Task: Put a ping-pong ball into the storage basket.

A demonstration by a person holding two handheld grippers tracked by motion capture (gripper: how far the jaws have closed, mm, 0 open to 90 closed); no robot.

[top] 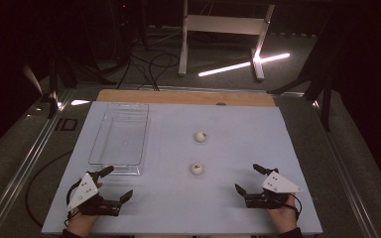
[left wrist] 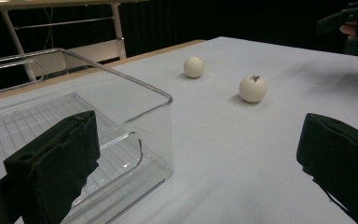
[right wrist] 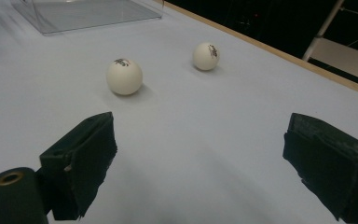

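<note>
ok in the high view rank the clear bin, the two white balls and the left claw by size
1. clear bin, by far the largest
2. left claw, spread open
3. near ball and far ball: they look alike, so no ranking between them

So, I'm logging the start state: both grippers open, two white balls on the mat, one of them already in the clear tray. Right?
Not quite: neither ball is in the tray. The high view shows the near ball and the far ball both on the mat, to the tray's right. Both the left gripper and the right gripper are open, as you say.
</note>
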